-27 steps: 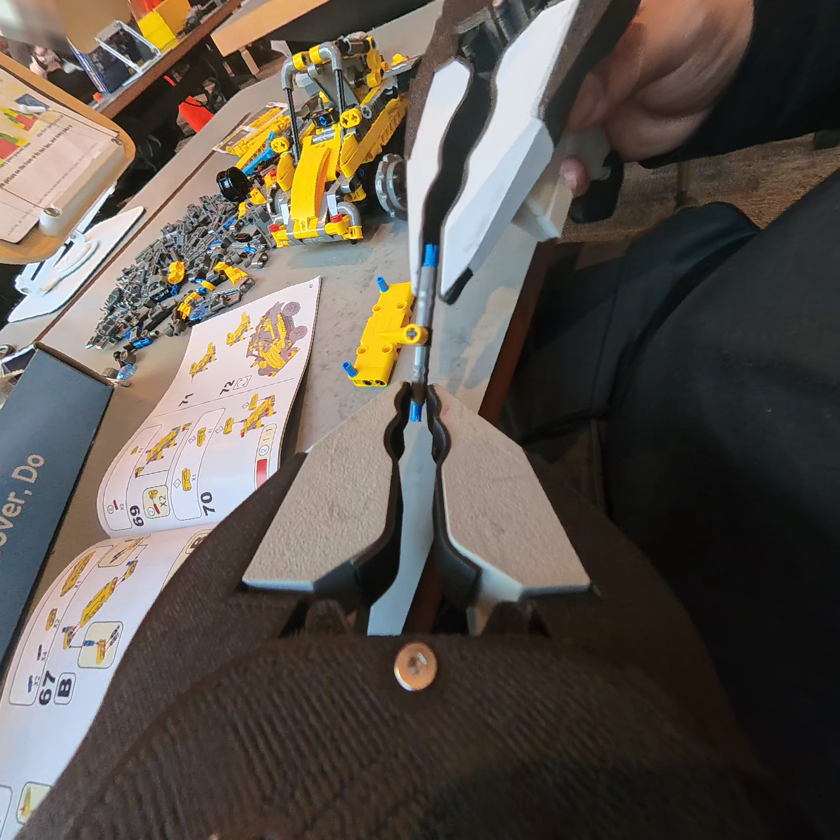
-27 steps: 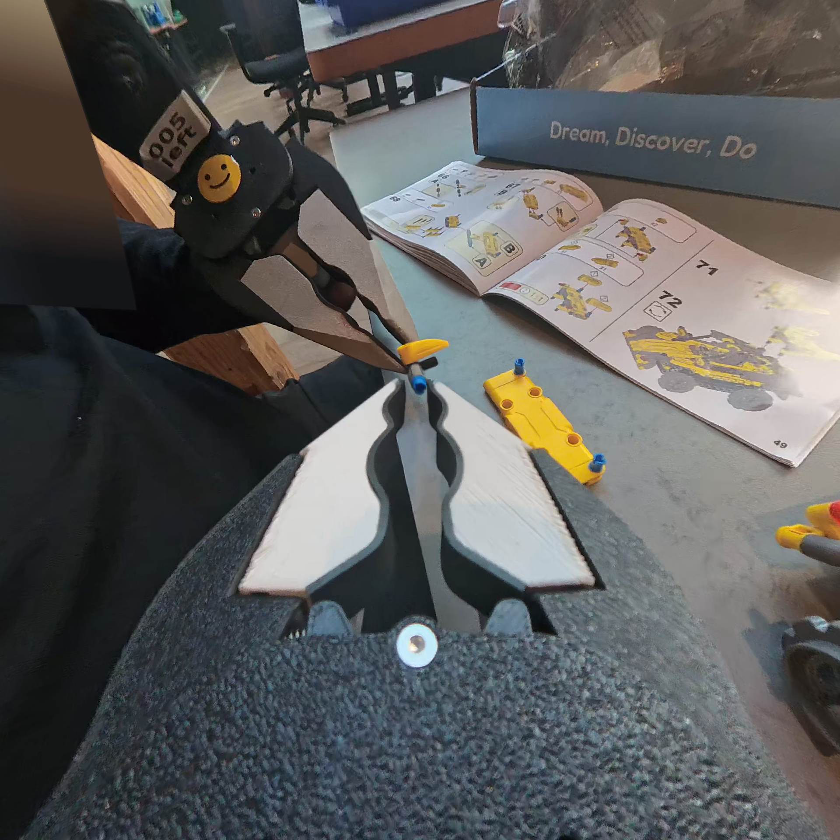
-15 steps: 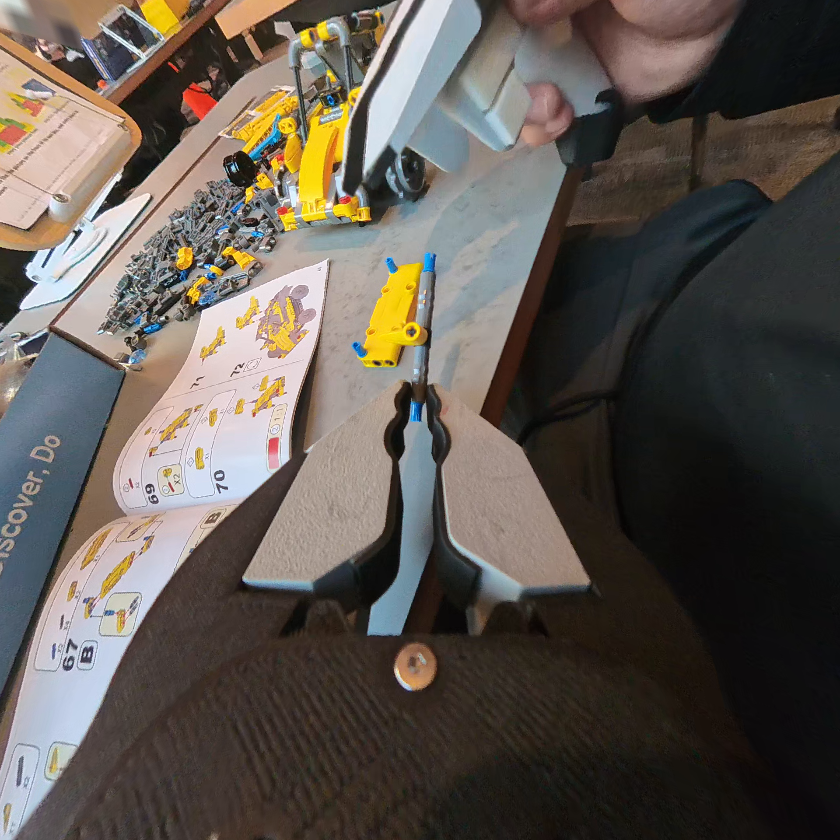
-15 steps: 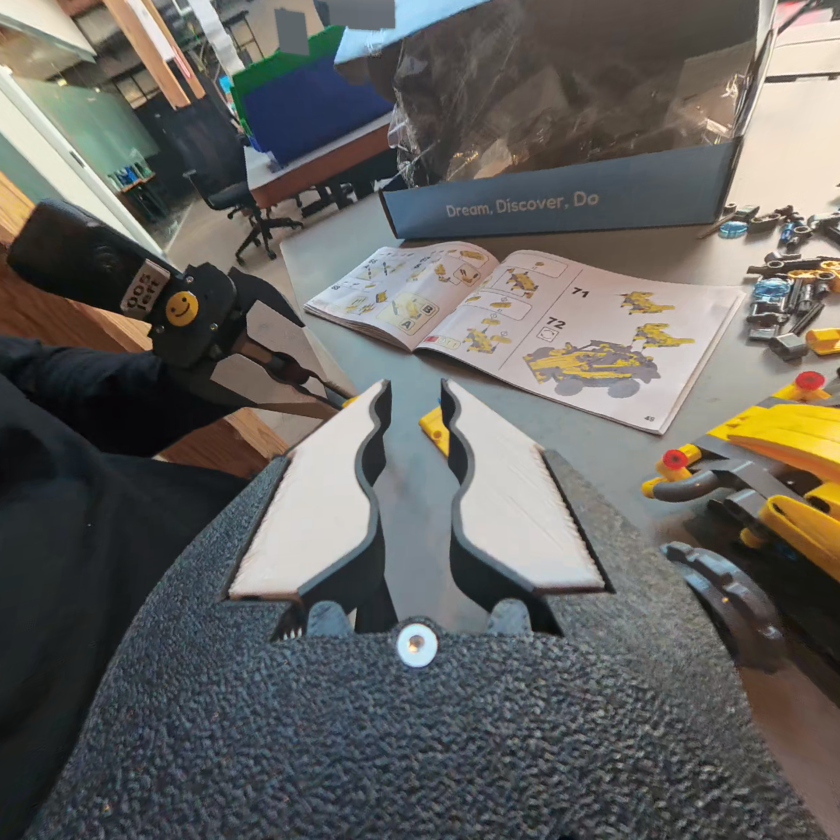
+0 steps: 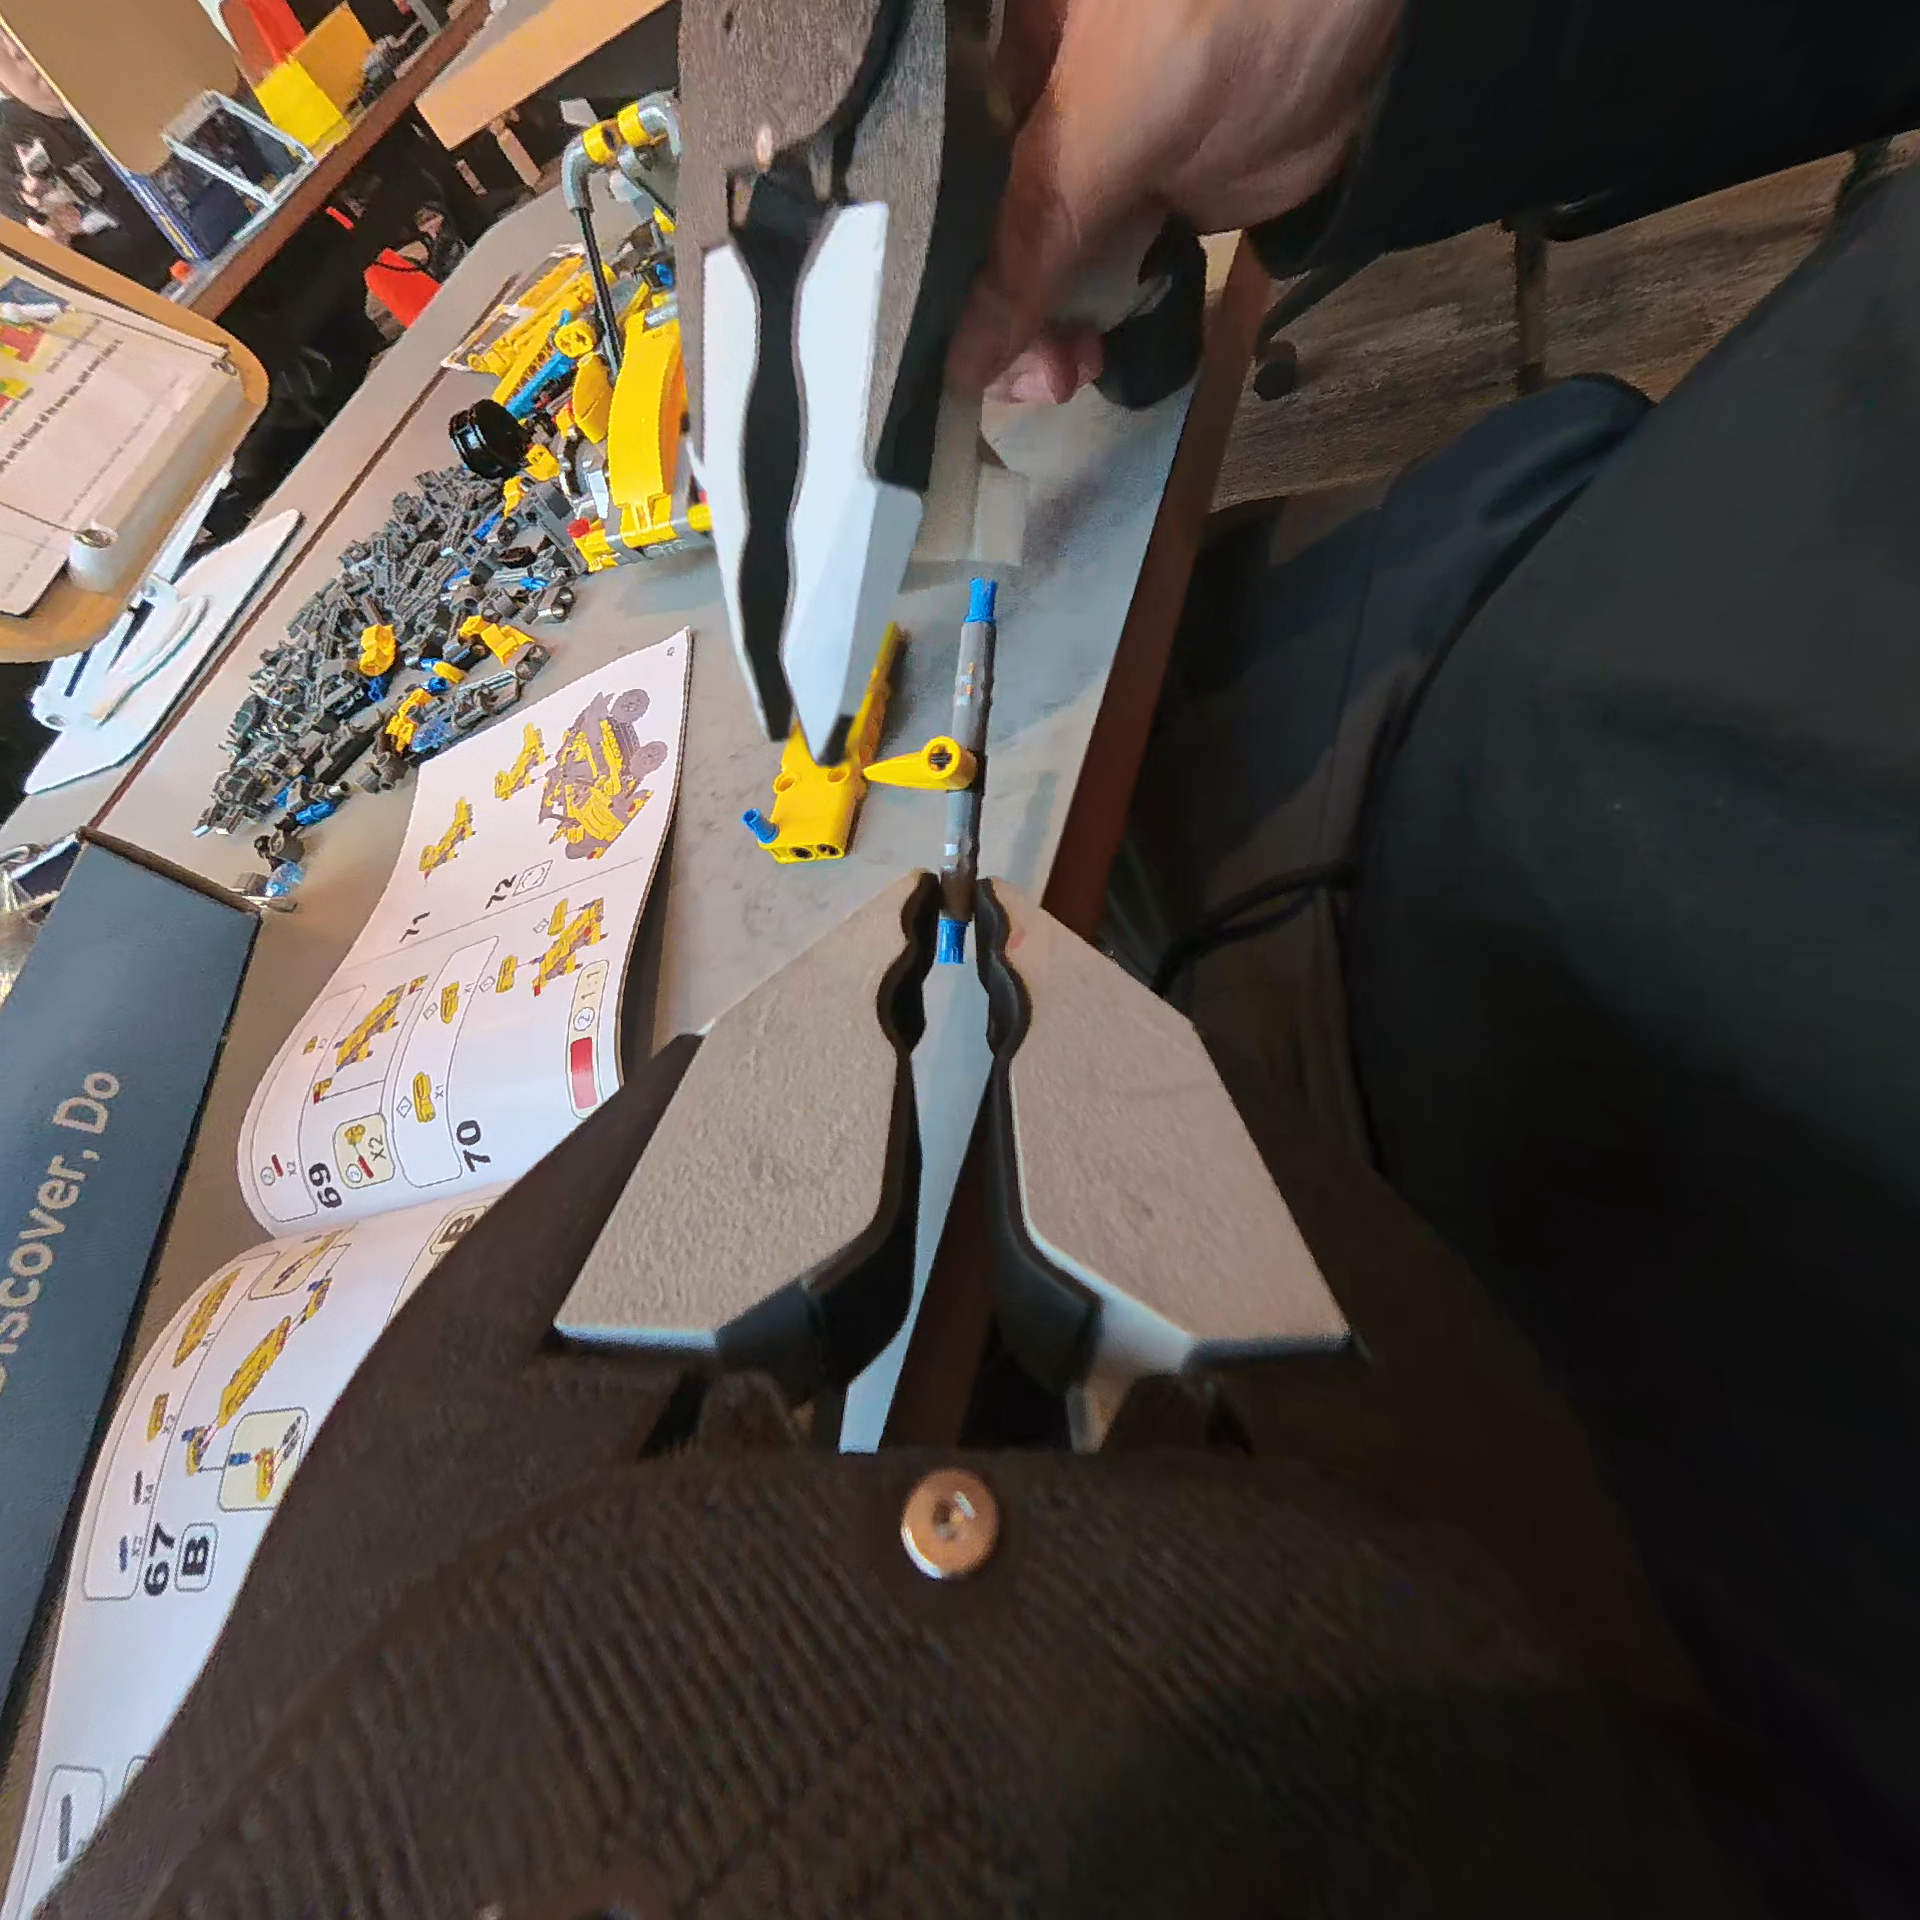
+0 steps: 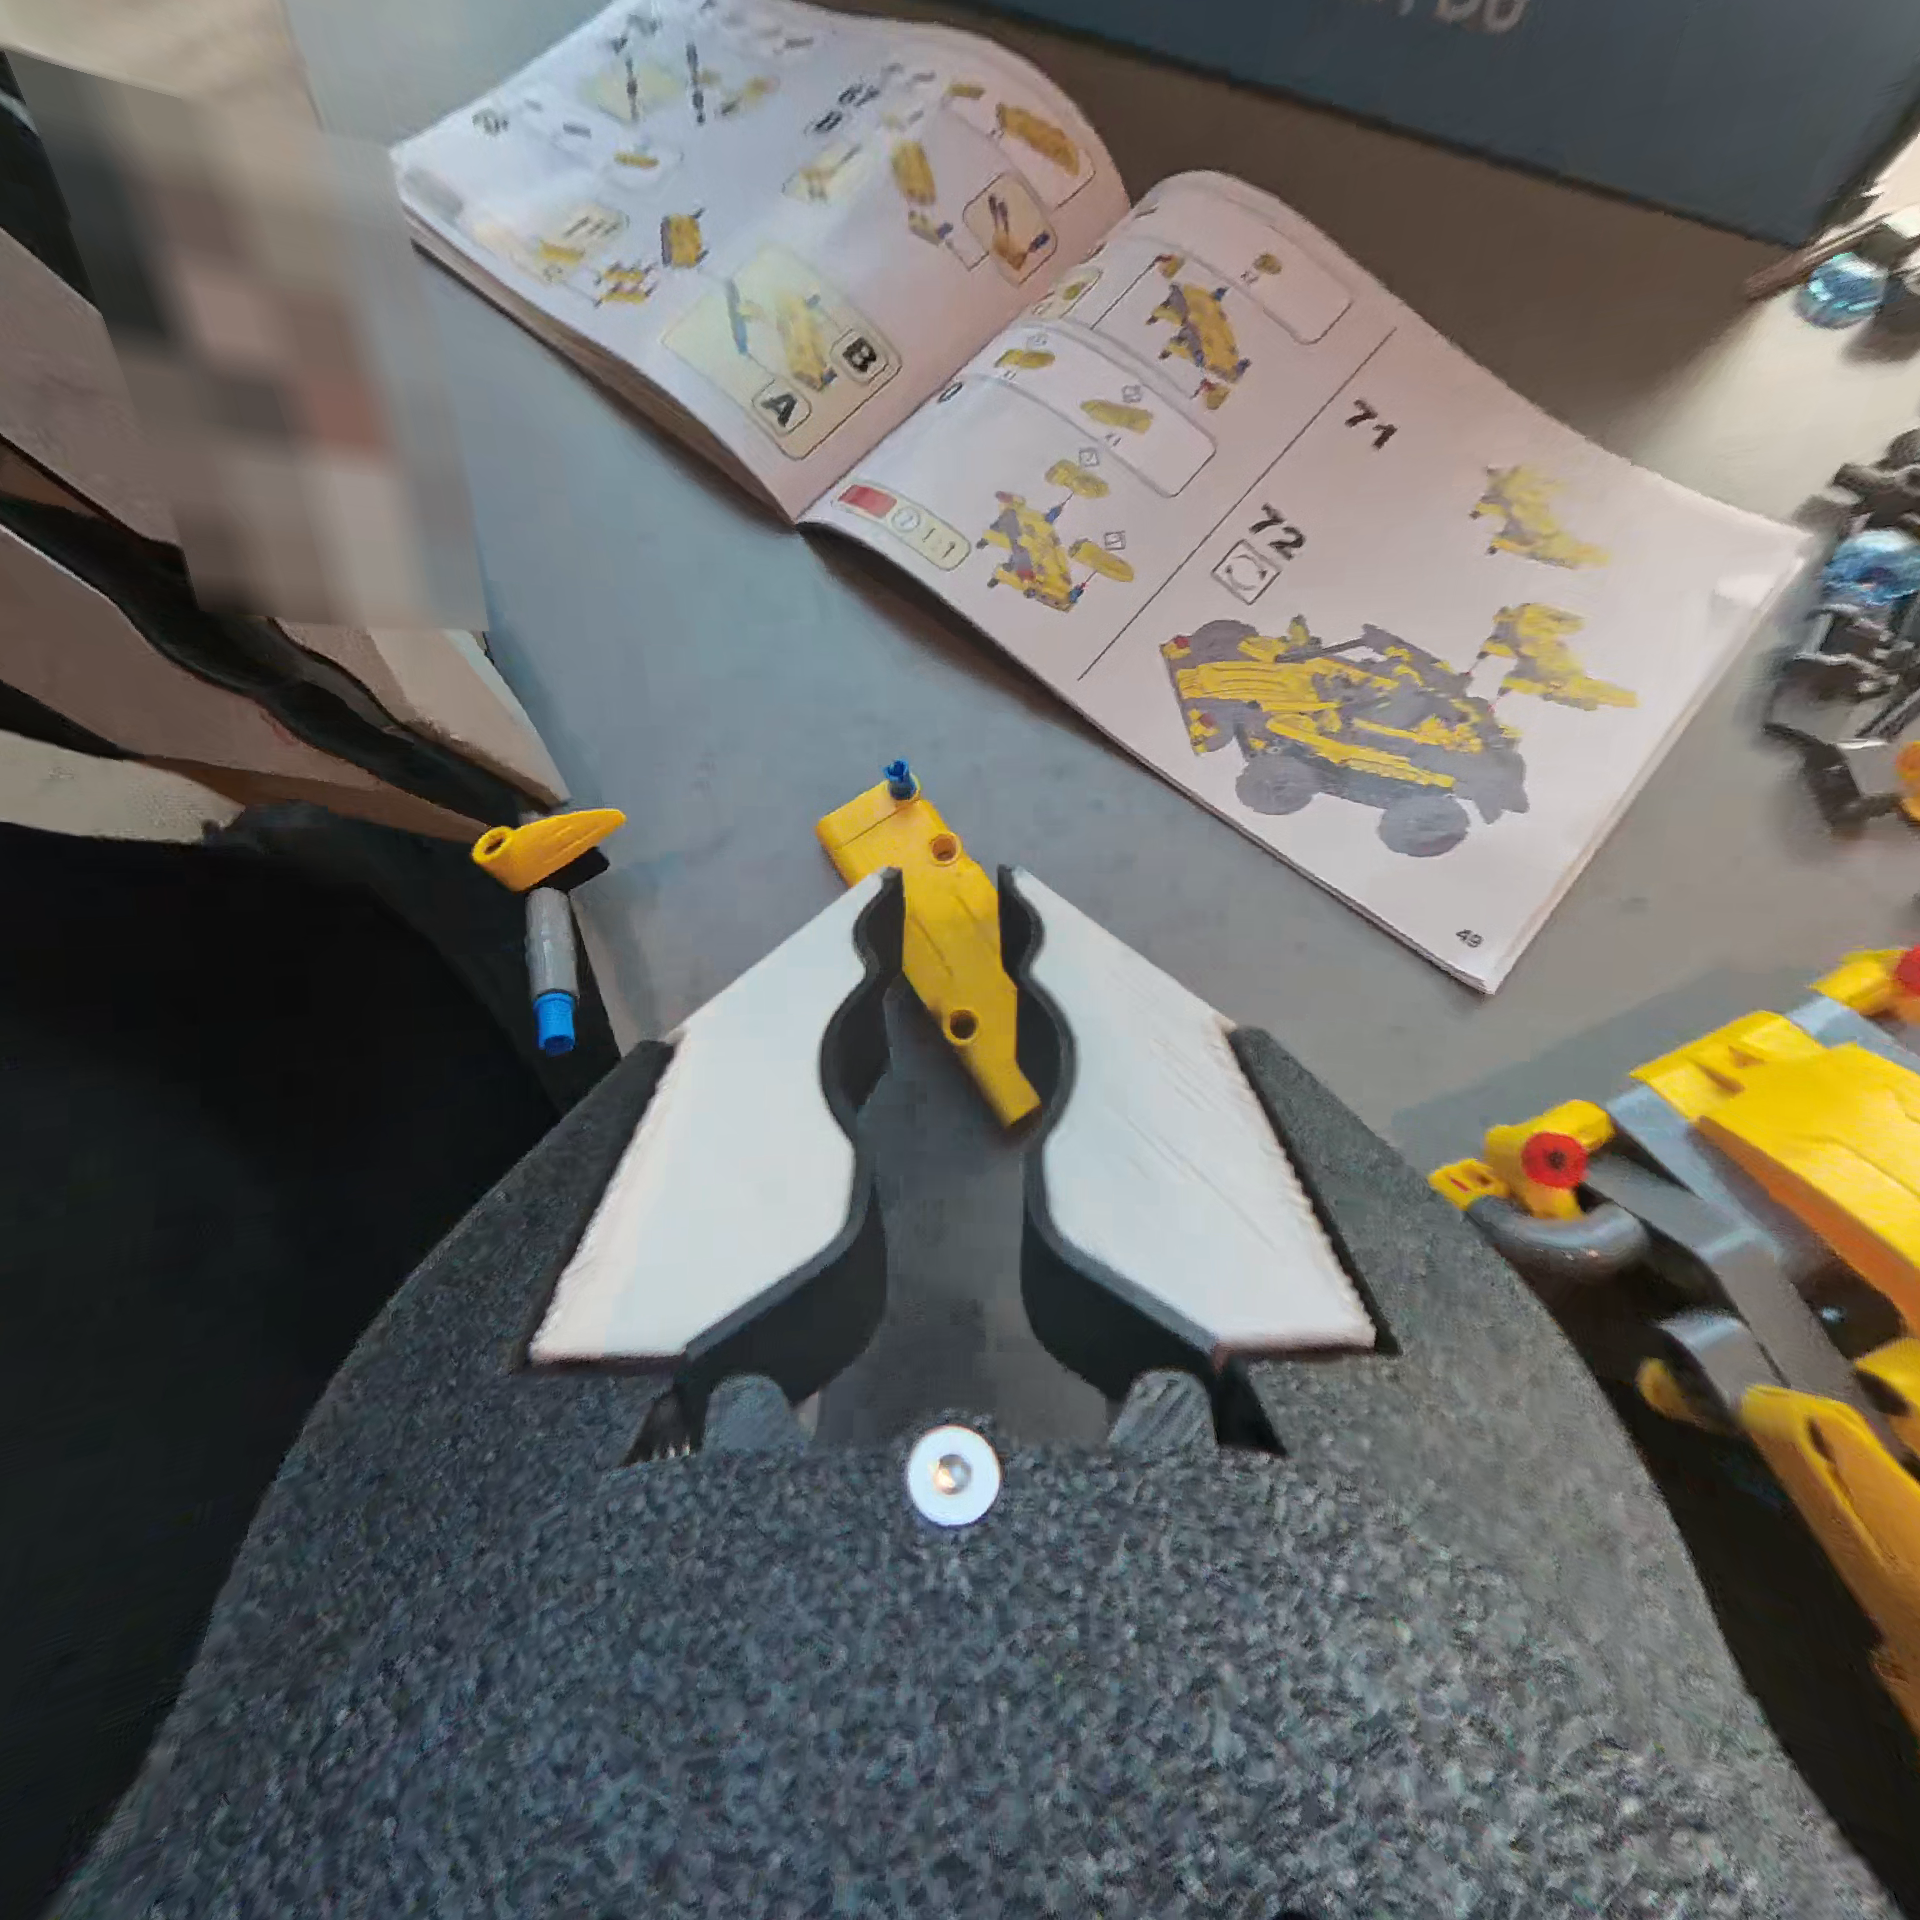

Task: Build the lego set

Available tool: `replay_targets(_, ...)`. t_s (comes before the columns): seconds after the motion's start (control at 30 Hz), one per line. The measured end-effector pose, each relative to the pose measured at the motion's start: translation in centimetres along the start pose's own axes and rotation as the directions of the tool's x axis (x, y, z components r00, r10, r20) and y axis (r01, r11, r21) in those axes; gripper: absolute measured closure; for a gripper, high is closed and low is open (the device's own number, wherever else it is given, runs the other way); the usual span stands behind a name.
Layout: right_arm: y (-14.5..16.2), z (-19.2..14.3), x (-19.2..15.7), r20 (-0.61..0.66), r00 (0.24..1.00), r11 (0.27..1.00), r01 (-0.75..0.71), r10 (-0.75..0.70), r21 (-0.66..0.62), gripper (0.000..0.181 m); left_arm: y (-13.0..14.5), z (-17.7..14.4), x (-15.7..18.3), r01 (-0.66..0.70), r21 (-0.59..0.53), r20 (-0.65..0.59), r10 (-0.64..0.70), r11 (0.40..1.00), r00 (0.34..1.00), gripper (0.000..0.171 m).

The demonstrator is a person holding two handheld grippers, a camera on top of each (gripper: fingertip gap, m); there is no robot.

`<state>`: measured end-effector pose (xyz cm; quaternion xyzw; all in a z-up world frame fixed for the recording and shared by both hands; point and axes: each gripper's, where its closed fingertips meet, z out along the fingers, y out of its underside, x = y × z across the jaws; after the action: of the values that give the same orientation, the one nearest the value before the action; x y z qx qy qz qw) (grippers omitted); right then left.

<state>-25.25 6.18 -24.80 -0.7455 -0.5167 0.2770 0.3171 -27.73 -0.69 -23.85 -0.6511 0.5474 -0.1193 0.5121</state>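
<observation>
left gripper (image 5: 951, 914) pinches the grey axle (image 5: 961, 769) shut, off the table (image 5: 1060, 665) edge. right gripper (image 6: 940, 914), fingers apart, straddles the yellow beam (image 6: 951, 935) lying near that edge. judged: centre the fingers across its width before closing.

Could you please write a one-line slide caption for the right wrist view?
Open right gripper straddles a yellow panel on the table, beside an open booklet.

The long rod (image 5: 964, 727) is grey with blue tips and a yellow piece. The flat block (image 6: 951, 940) is yellow. The booklet (image 6: 1143, 436) is white with yellow pictures. The table (image 6: 675, 675) is grey.
</observation>
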Motion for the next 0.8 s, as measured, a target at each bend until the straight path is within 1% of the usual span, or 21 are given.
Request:
replay_targets(0.03,0.3,0.3,-0.1,-0.002,1.000,1.000,0.009,-0.009,-0.021,0.162,0.0,0.0,0.0,-0.002,-0.002,-0.001,0.002,1.000,1.000,0.168)
replay_targets(0.33,-0.6,1.5,-2.4,0.073,0.997,0.999,0.039,-0.037,-0.024,0.164,0.1,0.1,0.2,0.003,-0.002,-0.014,-0.003,1.000,1.000,0.168)
replay_targets(0.4,-0.8,1.5,-2.6,0.071,0.997,0.999,0.039,-0.037,-0.019,0.165,0.1,0.1,0.2,0.001,-0.003,-0.010,-0.001,1.000,1.000,0.168)
replay_targets(0.5,-1.4,0.5,-2.2,0.077,0.997,0.999,0.023,-0.026,0.033,0.165,0.4,0.2,-0.2,0.012,-0.021,0.004,-0.011,1.000,1.000,0.168)
replay_targets(0.67,-2.5,-2.8,-1.9,0.156,0.988,0.991,-0.018,-0.003,0.135,0.165,0.7,0.2,-0.5,0.032,-0.026,0.015,-0.031,0.999,0.999,0.168)
replay_targets(0.73,-2.6,-3.7,-2.7,0.208,0.978,0.988,0.002,-0.034,0.152,0.163,0.7,0.3,-0.5,0.031,-0.029,0.015,-0.030,0.999,0.999,0.168)
replay_targets(0.8,-2.4,-4.1,-3.7,0.237,0.967,0.985,0.055,-0.094,0.164,0.162,0.7,0.4,-0.5,0.026,-0.031,0.015,-0.026,0.999,1.000,0.168)
